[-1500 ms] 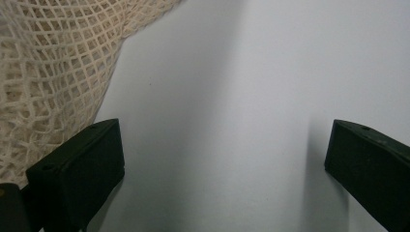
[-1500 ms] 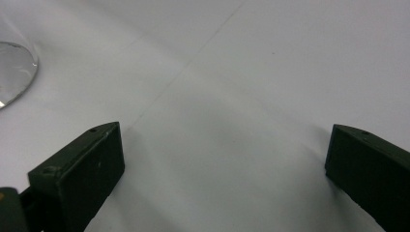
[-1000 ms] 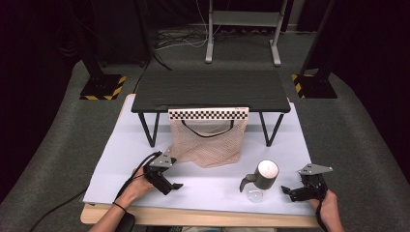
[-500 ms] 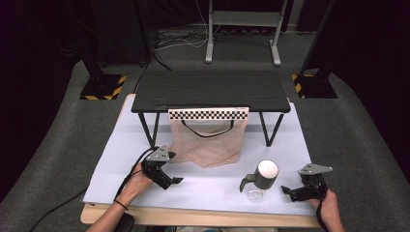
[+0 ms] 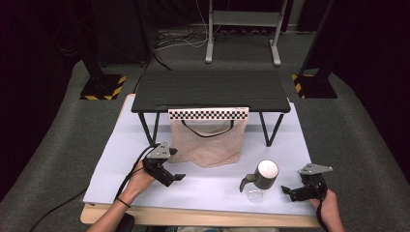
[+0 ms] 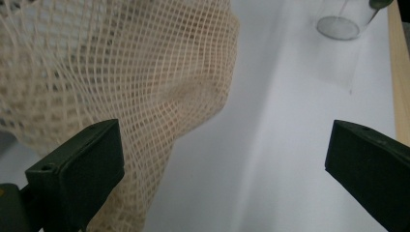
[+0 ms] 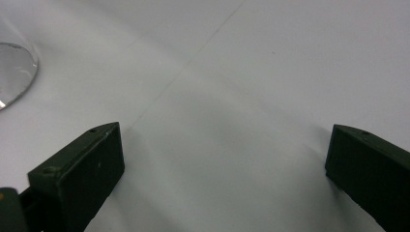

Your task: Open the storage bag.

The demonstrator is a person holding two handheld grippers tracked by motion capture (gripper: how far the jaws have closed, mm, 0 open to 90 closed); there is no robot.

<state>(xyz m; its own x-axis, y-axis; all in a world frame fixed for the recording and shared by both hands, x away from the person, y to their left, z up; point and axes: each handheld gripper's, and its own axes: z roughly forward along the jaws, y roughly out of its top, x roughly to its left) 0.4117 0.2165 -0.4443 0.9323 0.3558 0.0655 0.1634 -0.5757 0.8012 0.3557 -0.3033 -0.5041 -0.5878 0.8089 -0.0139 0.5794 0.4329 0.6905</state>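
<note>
Beige mesh bag (image 5: 208, 140) is hung from the black stand (image 5: 212, 91) on the bench (image 5: 111, 164). Left gripper (image 5: 167, 175) is held spread just beside it; right gripper (image 5: 296, 192) spread, empty. Nothing is yet grasped.

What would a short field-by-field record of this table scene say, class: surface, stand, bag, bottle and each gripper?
surface: white sheet on a wooden table
stand: black stand at the far side of the sheet
bag: beige mesh bag hanging from the stand's front edge, under a checkered strip
bottle: clear bottle with a dark top, lying on the sheet
left gripper: open, beside the bag's lower corner
right gripper: open, over bare sheet, right of the bottle
</note>
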